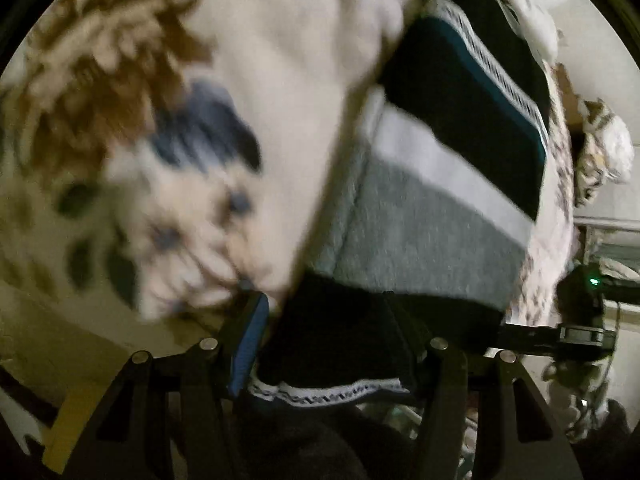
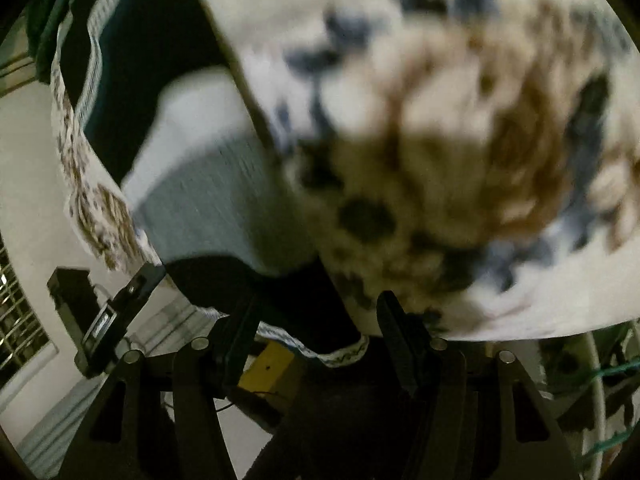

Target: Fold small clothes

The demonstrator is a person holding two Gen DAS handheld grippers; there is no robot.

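A small garment with dark, grey and white bands and a patterned white hem lies on a white floral bedsheet (image 1: 248, 52). In the left wrist view the garment (image 1: 420, 216) fills the middle, its dark end and hem lying between my left gripper's (image 1: 332, 344) spread fingers. The blue-padded left finger (image 1: 248, 352) shows; the right one is hidden under cloth. In the right wrist view the garment (image 2: 208, 184) runs to my right gripper (image 2: 316, 328), whose fingers stand either side of the dark hem end. Both views are blurred; I cannot see whether either gripper pinches the cloth.
The sheet (image 2: 440, 120) has brown and blue flowers. The right gripper (image 1: 580, 332) shows at the left wrist view's right edge, the left gripper (image 2: 116, 312) at the right wrist view's left. A yellow block (image 2: 268, 368) lies below the hem. A barred window (image 2: 16, 320) is at far left.
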